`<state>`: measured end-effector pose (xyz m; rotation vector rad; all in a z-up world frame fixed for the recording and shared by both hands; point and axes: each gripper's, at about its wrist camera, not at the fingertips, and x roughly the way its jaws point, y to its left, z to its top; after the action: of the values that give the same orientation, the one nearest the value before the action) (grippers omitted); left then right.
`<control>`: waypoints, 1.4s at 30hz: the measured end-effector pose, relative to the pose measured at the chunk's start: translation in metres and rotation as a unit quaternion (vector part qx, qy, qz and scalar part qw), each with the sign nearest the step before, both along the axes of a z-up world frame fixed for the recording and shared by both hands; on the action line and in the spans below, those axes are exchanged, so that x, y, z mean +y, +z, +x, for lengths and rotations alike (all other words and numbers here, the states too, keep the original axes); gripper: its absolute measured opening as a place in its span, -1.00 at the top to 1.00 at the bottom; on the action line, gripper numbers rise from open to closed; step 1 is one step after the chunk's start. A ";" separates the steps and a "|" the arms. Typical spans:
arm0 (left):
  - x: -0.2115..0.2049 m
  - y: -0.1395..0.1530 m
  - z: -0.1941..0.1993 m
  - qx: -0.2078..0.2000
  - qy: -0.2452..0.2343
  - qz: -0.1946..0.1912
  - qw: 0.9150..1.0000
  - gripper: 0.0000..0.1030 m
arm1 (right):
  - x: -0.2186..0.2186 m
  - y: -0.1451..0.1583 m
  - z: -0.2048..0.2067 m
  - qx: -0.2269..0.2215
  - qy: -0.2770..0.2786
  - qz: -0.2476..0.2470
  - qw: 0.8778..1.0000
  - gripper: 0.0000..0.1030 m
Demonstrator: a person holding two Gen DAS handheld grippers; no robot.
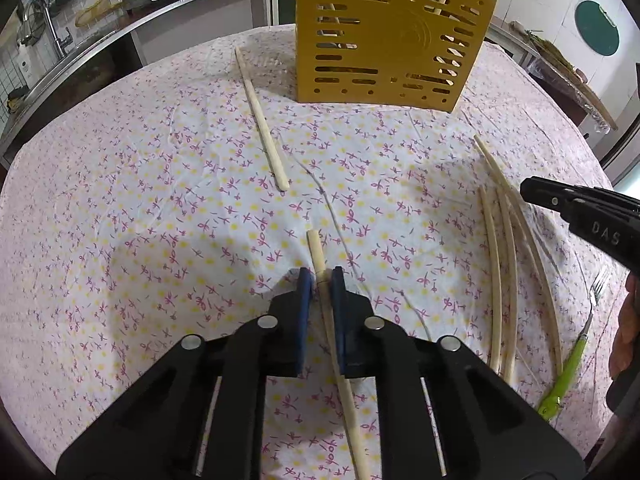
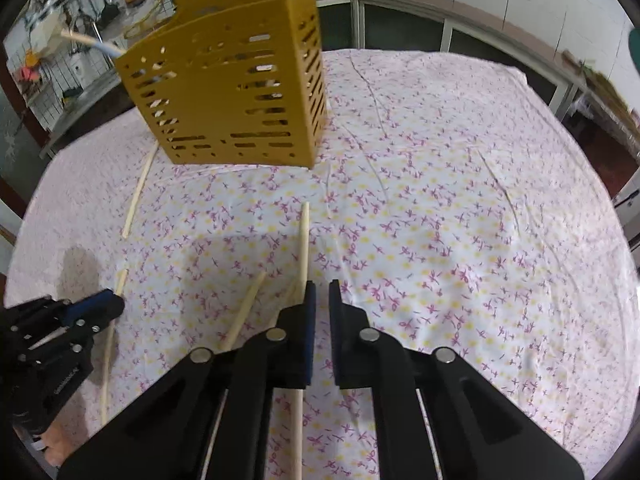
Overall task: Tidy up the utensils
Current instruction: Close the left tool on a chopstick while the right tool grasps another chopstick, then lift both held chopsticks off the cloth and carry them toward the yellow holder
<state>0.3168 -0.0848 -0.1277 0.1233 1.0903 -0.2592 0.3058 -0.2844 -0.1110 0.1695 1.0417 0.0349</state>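
Your left gripper (image 1: 320, 280) pointed steeply down at the table, its blue pads closed to a narrow slot on a pale wooden chopstick (image 1: 316, 252) that lay on the cloth and ran back under the tool. Your right gripper (image 2: 322, 292) was tilted down just as steeply, jaws drawn almost together with only bare cloth showing in the slit. A second pale chopstick (image 2: 305, 240) passed under its left finger; you could not tell from that view whether the finger touched it.

Beneath both tools, the pink-and-yellow flowered tablecloth (image 1: 160, 200) covered the whole table, with wide bare cloth ahead of and to the right of your right gripper.

At the far side stood the yellow slotted plastic utensil holder (image 1: 388, 40), upright, with a few sticks poking out of its top.

Between your two grippers lay a loose bundle of pale chopsticks (image 1: 500, 260), roughly parallel. A single stray chopstick (image 1: 264, 120) lay well to the left, its far end near the holder's base.

Closest to the table's near right edge lay a green-handled metal fork (image 1: 568, 368), just beside the bundle.
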 end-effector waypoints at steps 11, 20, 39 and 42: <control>0.002 0.001 -0.002 0.001 -0.002 -0.001 1.000 0.87 | 0.009 -0.007 0.015 0.013 0.012 -0.002 1.000 0.80; 0.002 -0.001 0.000 0.005 -0.004 -0.001 1.000 0.86 | 0.004 -0.014 0.031 0.039 0.005 -0.002 0.999 0.55; 0.013 0.012 -0.001 -0.003 0.004 -0.035 0.999 0.91 | -0.029 0.010 0.007 -0.006 -0.005 0.033 0.999 0.95; 0.012 0.014 -0.002 -0.007 0.004 -0.032 0.999 0.91 | -0.021 0.003 0.013 0.010 0.012 0.042 0.999 0.89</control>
<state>0.3145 -0.0729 -0.1134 0.0627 1.0672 -0.2856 0.3185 -0.3055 -0.1083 0.2342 1.0622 0.0982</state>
